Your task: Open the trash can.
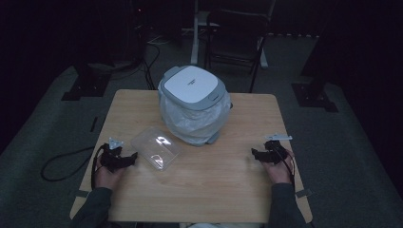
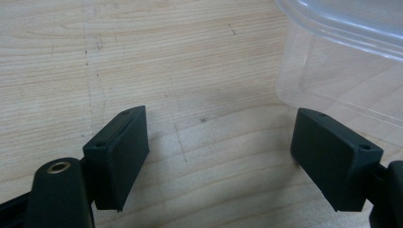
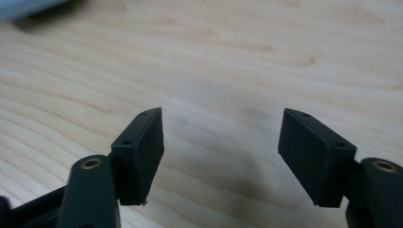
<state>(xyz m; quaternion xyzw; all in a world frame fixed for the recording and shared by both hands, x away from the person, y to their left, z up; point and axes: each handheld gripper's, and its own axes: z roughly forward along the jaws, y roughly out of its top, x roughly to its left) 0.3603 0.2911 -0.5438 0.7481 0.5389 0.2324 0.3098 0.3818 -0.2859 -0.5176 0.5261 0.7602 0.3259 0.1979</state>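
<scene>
A small white and grey lidded bin (image 1: 192, 90) lined with a clear plastic bag (image 1: 190, 121) stands at the back middle of the wooden table (image 1: 228, 190). In front of it, to the left, lies a clear plastic container (image 1: 155, 147). My left gripper (image 1: 129, 159) rests on the table just left of that container, open and empty. In the left gripper view the container's corner (image 2: 342, 57) sits beyond the right jaw, and the left gripper (image 2: 218, 137) has bare wood between its jaws. My right gripper (image 1: 256, 154) lies near the table's right edge, open, and the right gripper (image 3: 221, 137) holds nothing.
The table stands on dark carpet. A folding chair (image 1: 237, 42) and stand legs (image 1: 85, 80) are on the floor behind it, with cables (image 1: 62, 164) trailing at the left. A blurred grey-white edge (image 3: 28, 7) shows at the top left of the right gripper view.
</scene>
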